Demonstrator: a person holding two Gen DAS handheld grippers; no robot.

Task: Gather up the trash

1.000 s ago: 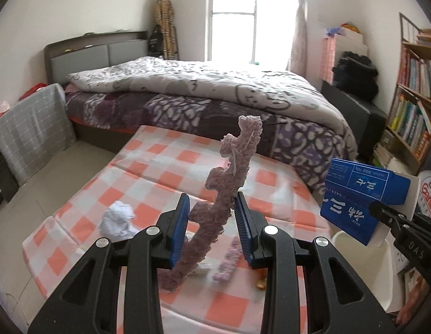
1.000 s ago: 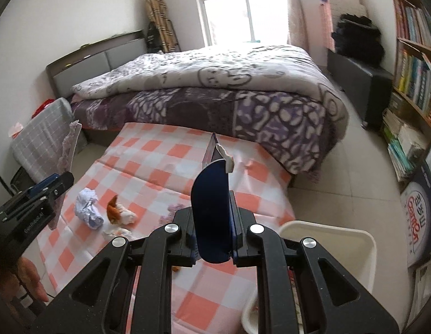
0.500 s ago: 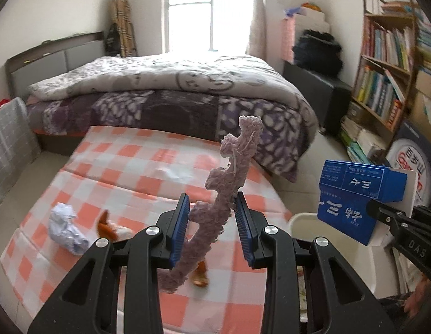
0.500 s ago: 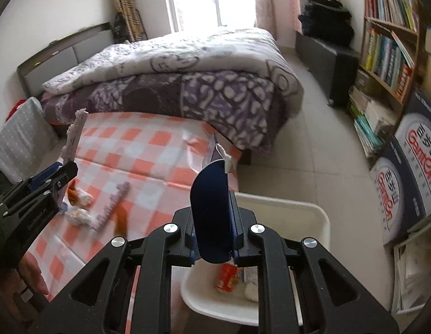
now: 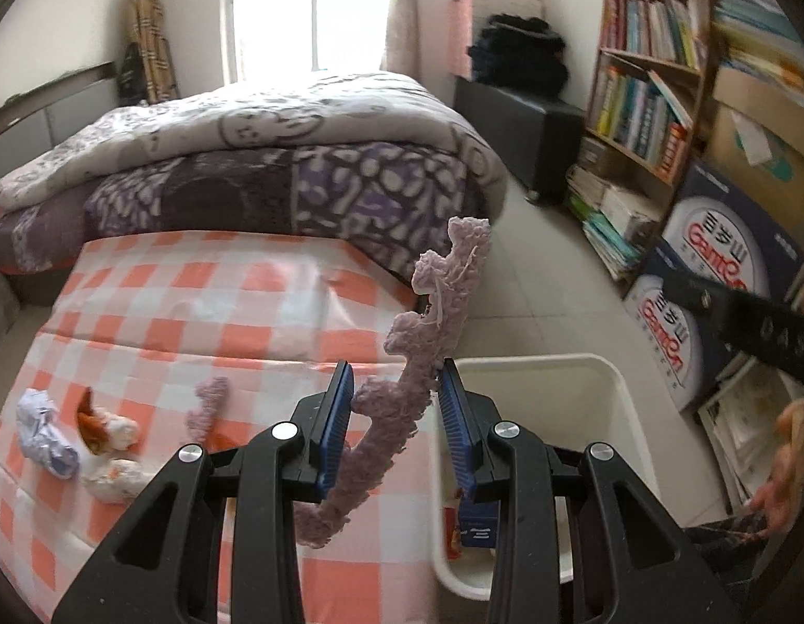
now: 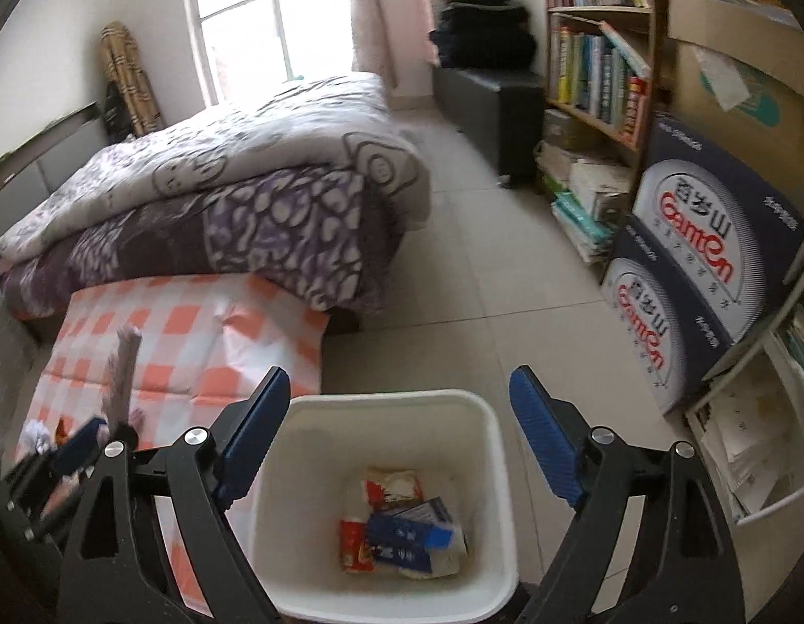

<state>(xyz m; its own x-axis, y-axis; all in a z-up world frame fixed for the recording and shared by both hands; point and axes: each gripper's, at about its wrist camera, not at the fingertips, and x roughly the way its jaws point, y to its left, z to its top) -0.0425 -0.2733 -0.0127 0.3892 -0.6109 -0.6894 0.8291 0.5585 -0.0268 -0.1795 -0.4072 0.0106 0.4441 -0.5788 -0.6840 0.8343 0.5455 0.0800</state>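
My left gripper (image 5: 396, 390) is shut on a lilac knitted strip (image 5: 433, 312) that stands up between its blue pads, over the table's right edge beside the white bin (image 5: 537, 364). My right gripper (image 6: 399, 379) hangs above the bin (image 6: 391, 400); its jaws are opening wide with nothing between them. A blue carton (image 6: 407, 535) lies in the bin on red-and-white wrappers (image 6: 394, 486). On the checked cloth (image 5: 194, 312) lie a second lilac strip (image 5: 209, 405), crumpled white paper (image 5: 43, 431) and orange scraps (image 5: 97, 424).
A bed with a patterned quilt (image 5: 298, 145) stands behind the table. A bookshelf (image 6: 594, 78) and stacked dark printed boxes (image 6: 698, 260) line the right side, with tiled floor (image 6: 479, 260) between them and the bed. A person's hand (image 5: 786, 468) shows at the right.
Both grippers swung right from over the table to the bin. The right gripper opened and the blue carton it held now lies in the bin. The left still grips the strip.
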